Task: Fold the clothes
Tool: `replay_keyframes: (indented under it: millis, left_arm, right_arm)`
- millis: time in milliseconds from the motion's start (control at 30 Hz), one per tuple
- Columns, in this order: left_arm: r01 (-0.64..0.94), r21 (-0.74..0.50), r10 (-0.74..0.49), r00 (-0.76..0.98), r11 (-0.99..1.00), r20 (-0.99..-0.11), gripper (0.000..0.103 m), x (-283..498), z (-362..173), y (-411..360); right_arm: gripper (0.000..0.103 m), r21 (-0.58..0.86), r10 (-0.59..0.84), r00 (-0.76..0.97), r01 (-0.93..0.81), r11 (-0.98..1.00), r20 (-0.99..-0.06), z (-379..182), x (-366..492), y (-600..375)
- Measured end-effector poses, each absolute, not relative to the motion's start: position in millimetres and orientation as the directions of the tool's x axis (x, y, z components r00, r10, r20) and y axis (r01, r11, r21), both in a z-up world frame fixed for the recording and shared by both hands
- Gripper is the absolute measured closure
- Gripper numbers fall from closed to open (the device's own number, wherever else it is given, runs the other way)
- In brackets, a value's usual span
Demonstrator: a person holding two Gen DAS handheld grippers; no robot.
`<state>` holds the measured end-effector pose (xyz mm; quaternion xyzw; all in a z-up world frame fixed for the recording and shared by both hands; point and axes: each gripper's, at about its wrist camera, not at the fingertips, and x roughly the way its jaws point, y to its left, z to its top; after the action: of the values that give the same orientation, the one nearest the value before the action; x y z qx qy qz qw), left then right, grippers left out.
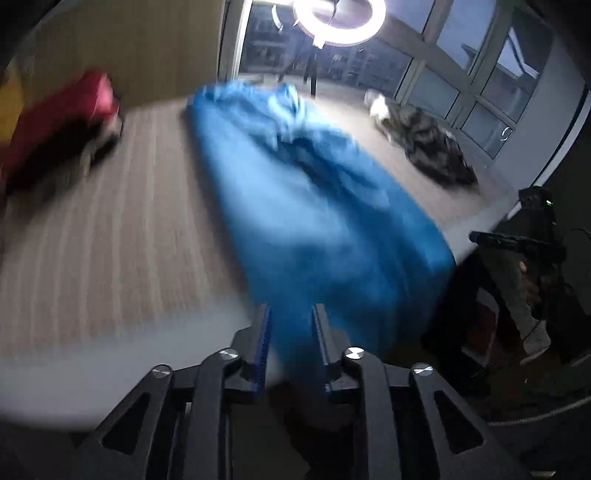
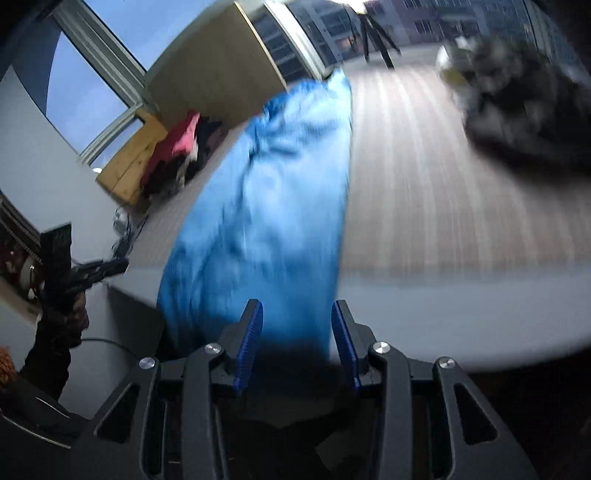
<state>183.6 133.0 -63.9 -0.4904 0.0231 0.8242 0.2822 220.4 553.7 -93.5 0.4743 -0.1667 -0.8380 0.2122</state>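
While our two grippers hang over the near edge of the worktop [image 1: 110,258], we can see lots of bare striped top on both sides of the blue cloth [image 1: 306,206]. To its left in the left wrist view, the open space runs out to a red pile of clothes [image 1: 62,122] by the wall. To its right there is open space up to a dark pile of clothes [image 1: 432,147] near the windows [image 1: 472,92]. The near edge of the worktop is pale and blurry. The far edge meets a tan wall panel [image 2: 221,66] and the windows. A bright ring light [image 1: 340,22] stands past the far edge.

The blue cloth is long and wrinkled. It lies down the middle of the worktop, and its near end hangs over the near edge, right at our grippers. It looks bunched up at the far end and smoother close to us. Both pictures are blurry.

On our left gripper [image 1: 291,332] the jaws stand apart, with the blue cloth between them. We cannot tell if the pads press on it. On our right gripper [image 2: 297,328] the jaws stand wider apart, with blue cloth in the gap too. We cannot tell if they grip it either.
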Motion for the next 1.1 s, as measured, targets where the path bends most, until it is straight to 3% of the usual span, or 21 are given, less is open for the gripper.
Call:
replay_keyframes:
  millis: [167, 233, 333, 467, 800, 900, 967, 1033, 1100]
  left_arm:
    - [-0.481, -0.263, 0.426, -0.268, -0.837, -0.864, 0.078, 218.2, -121.5, 138.6]
    - [-0.481, -0.285, 0.438, -0.242, -0.829, -0.866, 0.077, 212.7, -137.2, 142.6]
    - [-0.486, -0.334, 0.482, -0.216, -0.807, -0.849, 0.076, 201.1, -150.7, 148.2]
    - [-0.534, -0.373, 0.539, -0.194, -0.759, -0.82, 0.066, 189.0, -159.6, 160.6]
    - [-0.609, -0.357, 0.553, -0.163, -0.708, -0.817, 0.066, 184.7, -173.2, 177.5]
    - [-0.62, -0.369, 0.568, -0.153, -0.692, -0.809, 0.078, 185.9, -173.0, 181.7]
    - [-0.621, -0.364, 0.561, -0.15, -0.694, -0.814, 0.098, 185.1, -173.4, 181.6]
    - [-0.63, -0.346, 0.548, -0.153, -0.695, -0.823, 0.101, 184.9, -172.5, 181.2]
    - [-0.646, -0.341, 0.551, -0.149, -0.683, -0.821, 0.101, 186.7, -168.5, 182.4]
  right_arm:
    - [0.061, 0.421, -0.48, -0.384, 0.233, -0.877, -0.788, -132.3, 238.5, 541.6]
    - [0.049, 0.416, -0.482, -0.373, 0.245, -0.875, -0.793, -142.5, 235.6, 536.2]
    - [0.049, 0.425, -0.505, -0.356, 0.282, -0.86, -0.786, -154.3, 229.6, 528.6]
    - [0.049, 0.441, -0.542, -0.34, 0.333, -0.834, -0.769, -165.6, 221.2, 518.2]
    - [0.047, 0.471, -0.601, -0.257, 0.424, -0.774, -0.757, -194.3, 201.2, 496.0]
    - [0.047, 0.511, -0.632, -0.23, 0.419, -0.751, -0.74, -199.8, 201.6, 495.9]
    - [0.05, 0.539, -0.652, -0.204, 0.414, -0.733, -0.73, -202.3, 202.3, 493.6]
    - [0.085, 0.512, -0.627, -0.199, 0.422, -0.748, -0.753, -201.9, 203.8, 489.2]
    - [0.096, 0.496, -0.614, -0.201, 0.425, -0.757, -0.763, -198.5, 205.8, 486.5]
